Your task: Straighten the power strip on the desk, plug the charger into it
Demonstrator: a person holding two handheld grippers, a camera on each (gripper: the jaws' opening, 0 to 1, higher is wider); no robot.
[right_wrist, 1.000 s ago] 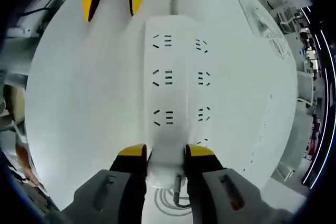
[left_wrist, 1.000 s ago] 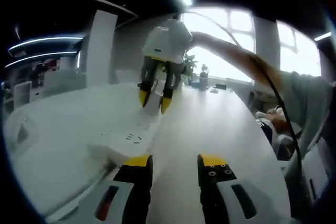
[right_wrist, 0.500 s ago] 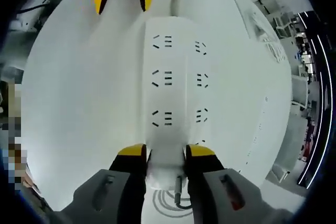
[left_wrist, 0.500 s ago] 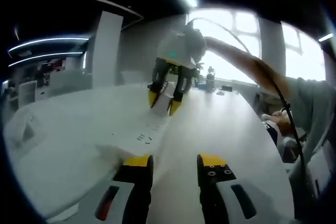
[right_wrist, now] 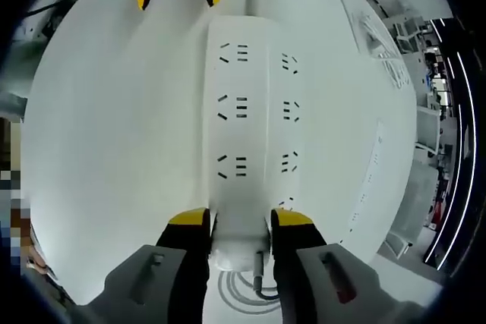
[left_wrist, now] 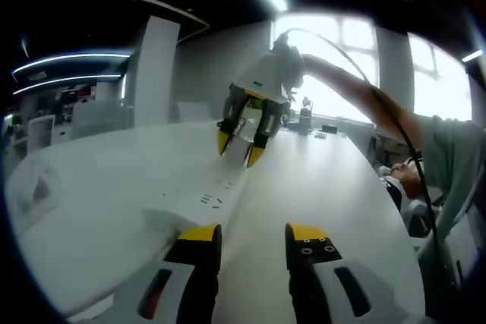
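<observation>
**Right gripper clamping the end of the power strip; left gripper waiting over the desk**

In the right gripper view, the right gripper (right_wrist: 237, 221) is looking down along a long white plastic power strip (right_wrist: 254, 111) that is lying flat on the white desk (right_wrist: 114, 149). Its two yellow-tipped black jaws are closing on the near end of the strip, one against each long side, so the strip is sitting clamped between them. Three rows of socket slots are showing on the strip's upper face. Below the jaws, a white coiled cord (right_wrist: 247, 294) is lying on the desk at the strip's cable end. A flat white rounded object (right_wrist: 319, 5), too pale to identify, is resting beside the strip's far end. The left gripper's yellow tips are entering at the top edge of this view, near the far end of the strip.

In the left gripper view, the left gripper (left_wrist: 247, 234) is pointing low across the desk (left_wrist: 326, 180) with its jaws standing apart and nothing between them. The power strip (left_wrist: 201, 206) is lying just beyond and to the left of them. This view is showing what the other cannot: the right gripper (left_wrist: 241, 147) from outside, tilted down onto the strip's far end, a person's outstretched arm (left_wrist: 364, 92) holding it, a black cable (left_wrist: 406, 149) trailing from it, and bright windows (left_wrist: 357, 58) behind.
</observation>
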